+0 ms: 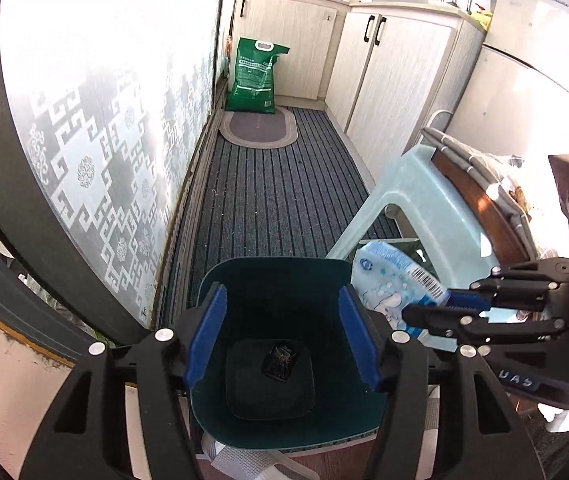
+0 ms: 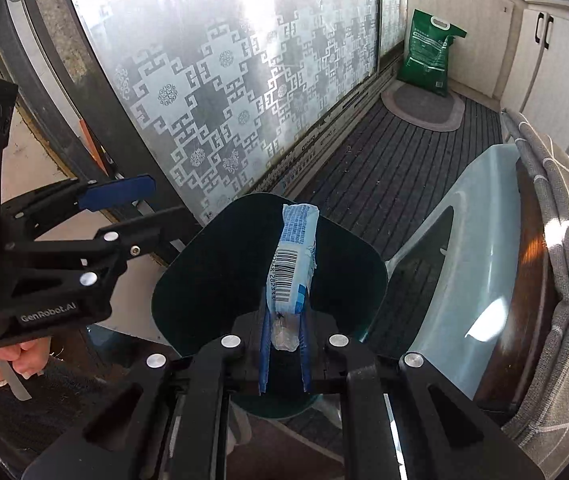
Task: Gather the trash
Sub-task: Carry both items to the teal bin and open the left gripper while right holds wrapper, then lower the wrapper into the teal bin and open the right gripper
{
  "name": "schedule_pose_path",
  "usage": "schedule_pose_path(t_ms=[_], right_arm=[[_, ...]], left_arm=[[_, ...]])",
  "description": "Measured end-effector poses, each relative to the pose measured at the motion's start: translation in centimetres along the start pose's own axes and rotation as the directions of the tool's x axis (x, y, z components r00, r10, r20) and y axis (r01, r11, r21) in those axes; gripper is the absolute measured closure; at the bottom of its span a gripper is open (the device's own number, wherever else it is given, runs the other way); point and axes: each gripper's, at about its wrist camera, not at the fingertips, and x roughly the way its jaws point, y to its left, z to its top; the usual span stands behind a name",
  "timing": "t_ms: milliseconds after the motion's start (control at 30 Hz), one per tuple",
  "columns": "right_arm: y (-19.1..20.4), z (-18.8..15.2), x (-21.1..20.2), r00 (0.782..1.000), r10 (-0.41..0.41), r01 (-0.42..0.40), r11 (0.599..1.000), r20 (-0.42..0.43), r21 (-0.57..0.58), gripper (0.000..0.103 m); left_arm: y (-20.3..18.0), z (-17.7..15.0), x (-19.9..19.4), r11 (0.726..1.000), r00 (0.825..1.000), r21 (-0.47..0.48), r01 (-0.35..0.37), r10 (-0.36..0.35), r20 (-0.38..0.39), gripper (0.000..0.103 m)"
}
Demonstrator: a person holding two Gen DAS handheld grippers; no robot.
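We are holding the wrapper (image 2: 294, 256) lengthwise in the right gripper's (image 2: 284, 354) clenched jaws, over the bin (image 2: 204, 276), while the left gripper (image 1: 282, 338) is hanging released above it.

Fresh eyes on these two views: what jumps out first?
The blue-and-white wrapper with a barcode, pinched in the right gripper and held over the dark green bin. The left gripper is open above the bin's mouth, with a small dark scrap lying on the bin's bottom. Behind, the green sack stands against the pale cabinets.
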Motion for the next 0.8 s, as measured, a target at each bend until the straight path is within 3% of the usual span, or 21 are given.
schedule_pose_path(t_ms=[433, 800], right_arm=[[1.3, -1.6, 6.0, 0.991, -0.004, -0.002, 0.999, -0.137, -0.046, 0.091], [2.4, -3.7, 10.8, 0.965, -0.079, 0.049, 0.991, -0.249, -0.127, 0.091]], left_arm=[[0.1, 2.7, -5.0, 0.999, 0.991, -0.047, 0.026, -0.019, 0.131, 0.053], [-0.9, 4.2, -8.5, 0.998, 0.975, -0.040, 0.054, -0.044, 0.217, 0.056]])
